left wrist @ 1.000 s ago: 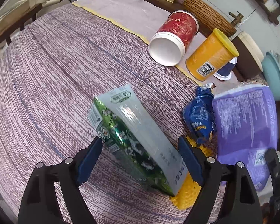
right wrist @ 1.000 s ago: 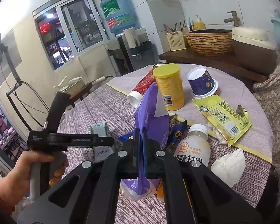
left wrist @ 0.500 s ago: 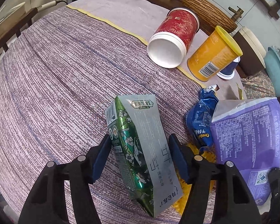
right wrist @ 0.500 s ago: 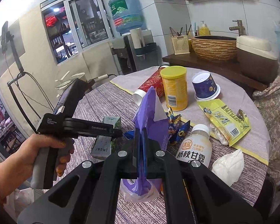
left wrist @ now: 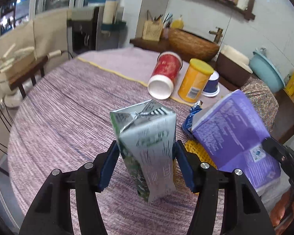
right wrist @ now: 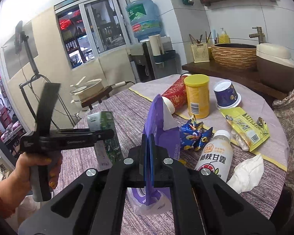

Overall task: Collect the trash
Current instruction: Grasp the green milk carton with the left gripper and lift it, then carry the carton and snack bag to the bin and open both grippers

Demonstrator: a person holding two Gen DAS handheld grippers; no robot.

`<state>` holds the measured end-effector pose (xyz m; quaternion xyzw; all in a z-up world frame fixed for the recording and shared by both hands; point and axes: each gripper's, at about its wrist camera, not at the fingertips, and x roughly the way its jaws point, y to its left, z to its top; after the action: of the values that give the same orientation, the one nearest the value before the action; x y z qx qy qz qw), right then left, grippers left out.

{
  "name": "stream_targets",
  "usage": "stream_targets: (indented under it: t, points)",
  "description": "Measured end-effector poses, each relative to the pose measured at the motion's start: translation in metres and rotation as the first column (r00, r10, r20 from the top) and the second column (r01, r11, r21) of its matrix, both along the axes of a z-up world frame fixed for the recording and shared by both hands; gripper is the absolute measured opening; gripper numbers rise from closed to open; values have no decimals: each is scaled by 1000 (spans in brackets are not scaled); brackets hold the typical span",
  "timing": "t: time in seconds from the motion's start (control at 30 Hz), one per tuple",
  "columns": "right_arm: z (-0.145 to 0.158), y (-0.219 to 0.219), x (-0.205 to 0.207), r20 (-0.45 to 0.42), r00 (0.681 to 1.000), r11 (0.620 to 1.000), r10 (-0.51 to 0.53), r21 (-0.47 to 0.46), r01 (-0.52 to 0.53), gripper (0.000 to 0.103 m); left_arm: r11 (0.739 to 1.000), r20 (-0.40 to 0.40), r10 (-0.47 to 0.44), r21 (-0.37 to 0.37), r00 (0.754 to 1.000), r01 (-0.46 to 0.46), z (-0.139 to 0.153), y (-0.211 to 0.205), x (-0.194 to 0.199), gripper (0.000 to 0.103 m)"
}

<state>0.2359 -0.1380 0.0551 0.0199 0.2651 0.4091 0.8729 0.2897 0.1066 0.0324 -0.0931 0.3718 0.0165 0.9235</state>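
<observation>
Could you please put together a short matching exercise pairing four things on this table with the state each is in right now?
Things:
1. green and silver drink carton
2. flat purple plastic bag
3. red paper cup
4. orange canister with yellow lid

States:
A. lying on its side on the table
B. standing upright on the table
C. clamped in the right gripper
D. gripped between the blue pads of the left gripper

Pairs: 1-D, 2-C, 3-A, 4-B
</observation>
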Motion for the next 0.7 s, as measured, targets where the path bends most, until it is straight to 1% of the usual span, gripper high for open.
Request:
stream_targets:
  t: [0.13, 0.2, 0.3, 0.37, 0.53, 0.6, 0.7]
  points:
    - [2, -3, -12, 12, 1000, 1000, 23, 15, -23, 3, 999, 106, 0, 44, 994, -4, 18, -2, -37, 57]
    - [5, -7, -18, 20, 1000, 999, 25, 29, -25, 3, 999, 148, -4, 41, 989, -2, 26, -5, -48, 57]
    - [10, -21, -26, 31, 999, 998, 14, 64, -16, 3, 1000, 192, -23, 19, 981, 20, 38, -11, -61, 57]
    - [14, -33, -31, 42, 999, 997, -2, 82, -1, 3, 999, 213, -41, 20, 976, 38, 44, -17, -67, 57]
    - [23, -74, -43, 63, 995, 991, -71, 114, 64, 3, 994, 248, -106, 15, 963, 105, 51, -46, -68, 57]
    - [28, -98, -48, 73, 991, 987, -115, 121, 105, 3, 989, 266, -146, 21, 953, 146, 53, -63, -65, 57]
    - [32, -138, -53, 94, 973, 974, -209, 115, 198, 3, 977, 283, -212, 23, 936, 214, 55, -91, -60, 57]
